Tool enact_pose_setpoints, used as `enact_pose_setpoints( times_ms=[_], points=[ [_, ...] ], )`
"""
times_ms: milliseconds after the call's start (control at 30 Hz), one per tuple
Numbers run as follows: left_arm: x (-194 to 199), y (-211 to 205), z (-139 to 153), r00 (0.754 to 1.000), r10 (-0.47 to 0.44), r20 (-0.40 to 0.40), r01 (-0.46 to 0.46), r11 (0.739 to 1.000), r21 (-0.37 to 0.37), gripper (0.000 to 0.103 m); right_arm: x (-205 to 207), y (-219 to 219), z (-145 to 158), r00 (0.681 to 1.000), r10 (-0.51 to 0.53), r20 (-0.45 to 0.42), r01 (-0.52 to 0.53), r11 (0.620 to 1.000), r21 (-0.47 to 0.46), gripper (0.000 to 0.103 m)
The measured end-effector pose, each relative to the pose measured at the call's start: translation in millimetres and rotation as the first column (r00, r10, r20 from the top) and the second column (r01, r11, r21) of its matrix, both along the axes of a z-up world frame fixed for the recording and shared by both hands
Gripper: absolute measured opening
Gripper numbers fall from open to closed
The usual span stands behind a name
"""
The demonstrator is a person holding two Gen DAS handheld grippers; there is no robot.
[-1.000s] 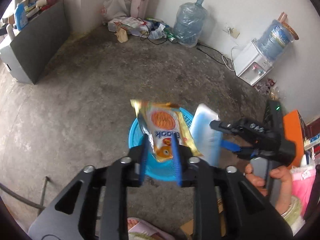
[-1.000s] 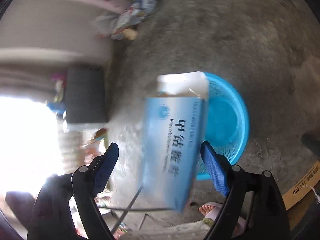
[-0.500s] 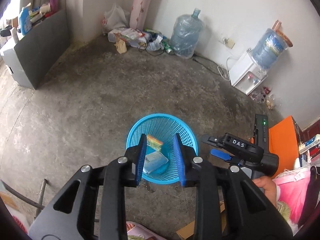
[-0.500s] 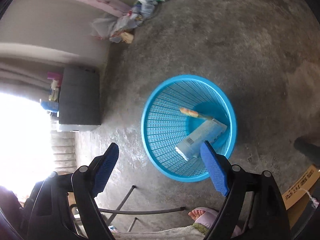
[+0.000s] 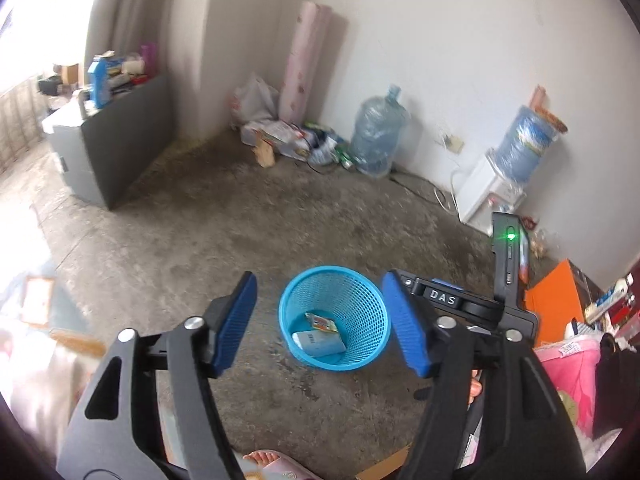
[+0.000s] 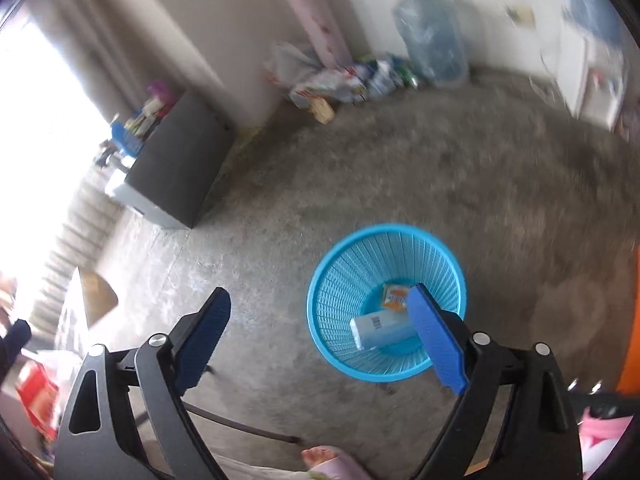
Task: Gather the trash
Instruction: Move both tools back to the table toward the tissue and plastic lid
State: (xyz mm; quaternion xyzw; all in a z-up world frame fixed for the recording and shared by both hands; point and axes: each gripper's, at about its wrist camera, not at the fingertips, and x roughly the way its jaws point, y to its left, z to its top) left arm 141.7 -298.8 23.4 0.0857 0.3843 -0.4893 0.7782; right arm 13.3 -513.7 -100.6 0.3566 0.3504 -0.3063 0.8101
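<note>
A blue mesh basket (image 5: 376,344) (image 6: 332,344) stands on the concrete floor. In it lie a light blue box (image 5: 320,342) (image 6: 378,330) and an orange snack packet (image 5: 322,322) (image 6: 394,296). My left gripper (image 5: 319,280) hangs well above the basket, its jaws opening with nothing between them. My right gripper (image 6: 319,292) is also high above the basket, just left of it in its own view. Its jaws are wide, still opening, and empty. In the left wrist view its black body shows at the right, held by a hand.
A grey cabinet (image 5: 116,152) stands at the left. Bags and litter (image 5: 280,136) lie in the far corner by a pink roll (image 5: 304,60) and a water jug (image 5: 378,136). A water dispenser (image 5: 492,192) and orange box (image 5: 556,304) are at the right. A person's foot (image 6: 320,456) is below.
The left gripper let go of the snack packet and the right of the blue box; both now lie in the basket. Both grippers rose, their jaws widened, and the right one rolled.
</note>
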Motion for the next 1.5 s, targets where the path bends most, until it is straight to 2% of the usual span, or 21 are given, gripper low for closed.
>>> enact_pose_setpoints(
  times_ms=[233,400,567,733,800,900,967,1100,1200,1300,1433,1500],
  points=[
    [0.5,78.3,18.0,0.99,0.138,-0.005,-0.138,0.99,-0.033,0.074,16.1,57.6,50.8,0.991,0.124,-0.04,-0.129,0.975,-0.182,0.097],
    [-0.2,136.7,23.9,0.968,0.25,0.005,-0.249,0.967,-0.055,0.078,31.2,105.0,76.8,0.975,0.207,-0.083,-0.223,0.93,-0.292,0.097],
    [-2.8,202.2,28.6,0.928,0.371,0.041,-0.367,0.927,-0.083,0.08,51.1,160.6,97.8,0.951,0.233,-0.204,-0.302,0.845,-0.442,0.097],
    [-3.6,266.9,33.5,0.863,0.502,0.05,-0.493,0.861,-0.127,0.081,61.9,207.2,117.1,0.923,0.324,-0.208,-0.385,0.751,-0.537,0.097],
    [-5.6,288.7,36.5,0.833,0.55,0.067,-0.538,0.832,-0.137,0.081,63.9,217.3,123.6,0.907,0.385,-0.171,-0.414,0.738,-0.533,0.097],
    [-9.6,321.8,42.1,0.788,0.605,0.114,-0.588,0.795,-0.149,0.081,61.0,230.5,135.4,0.872,0.488,-0.048,-0.442,0.74,-0.507,0.097],
    [-12.3,337.7,46.2,0.773,0.619,0.142,-0.6,0.785,-0.158,0.081,60.4,240.8,142.5,0.846,0.533,0.026,-0.455,0.746,-0.486,0.097],
    [-13.2,362.3,50.4,0.742,0.645,0.182,-0.623,0.764,-0.167,0.081,69.0,256.8,148.7,0.812,0.577,0.093,-0.485,0.754,-0.443,0.097],
    [-12.7,366.3,52.0,0.734,0.648,0.206,-0.625,0.762,-0.171,0.081,77.5,270.1,149.8,0.777,0.618,0.12,-0.534,0.749,-0.392,0.097],
    [-11.9,371.5,49.8,0.737,0.644,0.205,-0.616,0.765,-0.187,0.081,81.1,287.0,147.3,0.744,0.653,0.142,-0.578,0.736,-0.352,0.097],
    [-6.1,375.0,45.7,0.731,0.655,0.192,-0.625,0.756,-0.196,0.081,94.7,295.0,140.3,0.715,0.684,0.148,-0.626,0.719,-0.301,0.096],
    [-2.0,374.5,43.4,0.735,0.653,0.182,-0.622,0.756,-0.203,0.079,103.6,291.8,133.5,0.706,0.692,0.149,-0.642,0.715,-0.279,0.092]
  ],
)
